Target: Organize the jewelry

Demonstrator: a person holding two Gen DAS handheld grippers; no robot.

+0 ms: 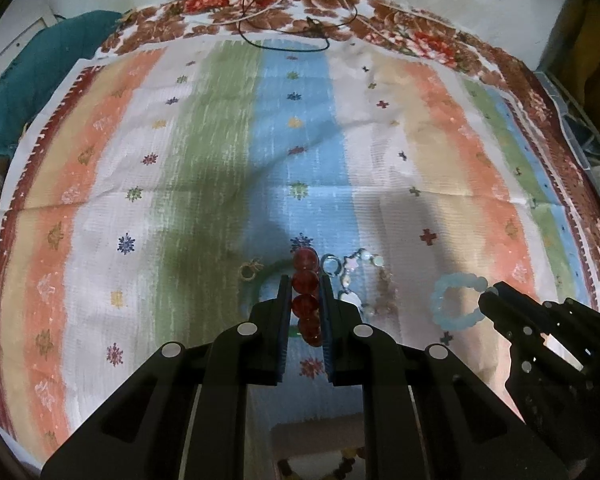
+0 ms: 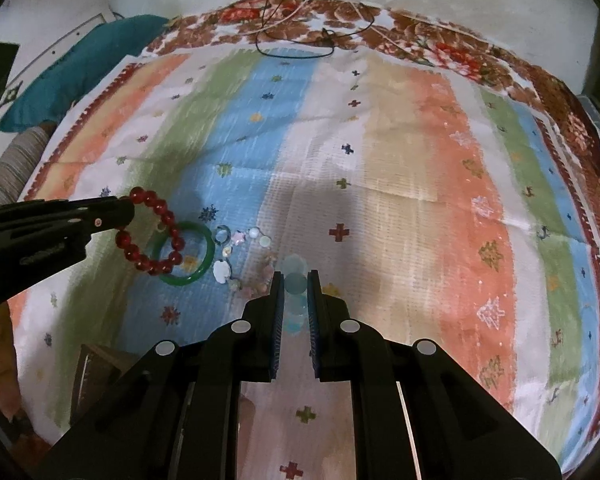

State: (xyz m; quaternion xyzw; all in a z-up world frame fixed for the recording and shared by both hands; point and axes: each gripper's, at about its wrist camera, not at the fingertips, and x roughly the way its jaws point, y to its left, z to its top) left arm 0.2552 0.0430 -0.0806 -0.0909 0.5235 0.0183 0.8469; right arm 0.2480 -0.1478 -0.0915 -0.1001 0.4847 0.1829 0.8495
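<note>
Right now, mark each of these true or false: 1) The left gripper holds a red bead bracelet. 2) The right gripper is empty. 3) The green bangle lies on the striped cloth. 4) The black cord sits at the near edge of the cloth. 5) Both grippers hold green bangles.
1) True: the left gripper is shut on the red bead bracelet.
2) False: the right gripper is shut on the pale blue bead bracelet.
3) True: the green bangle rests on the striped cloth.
4) False: the black cord lies at the far edge.
5) False: the bangle lies on the cloth, held by neither.
</note>
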